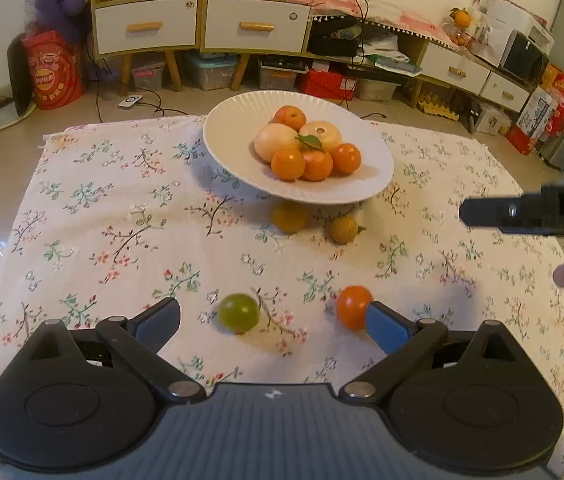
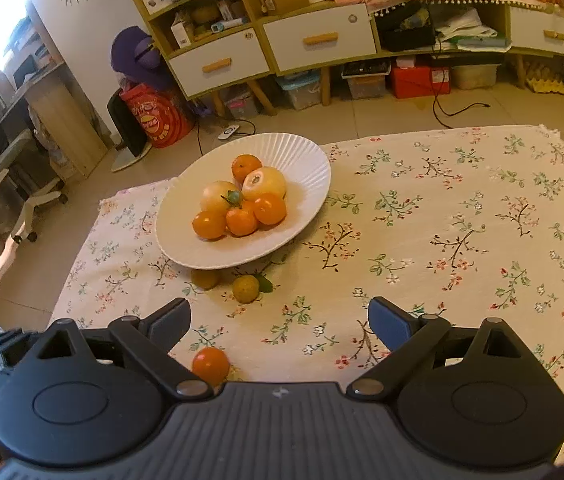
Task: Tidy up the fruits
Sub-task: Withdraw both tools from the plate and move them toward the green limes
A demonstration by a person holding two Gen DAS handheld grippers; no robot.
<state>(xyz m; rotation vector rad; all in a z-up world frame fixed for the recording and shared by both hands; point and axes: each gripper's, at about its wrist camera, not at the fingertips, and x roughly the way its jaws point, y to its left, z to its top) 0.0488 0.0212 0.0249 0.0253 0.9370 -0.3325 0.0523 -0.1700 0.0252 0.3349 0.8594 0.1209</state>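
Your left claw (image 1: 273, 319): wide, empty; green fruit (image 1: 238, 313) between fingers.
Your right claw (image 2: 279, 322): wide, empty.
Plate (image 1: 233, 120): 12 o'clock on surface (image 1: 101, 208), fruit heaped.
Loose orange (image 1: 354, 306): touching left claw's right finger.
Writing: "DA" on right claw, rest cut off.

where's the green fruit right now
In the left wrist view the green fruit lies on the floral tablecloth, low and centre, between the open fingers of the left gripper, left of a loose orange.
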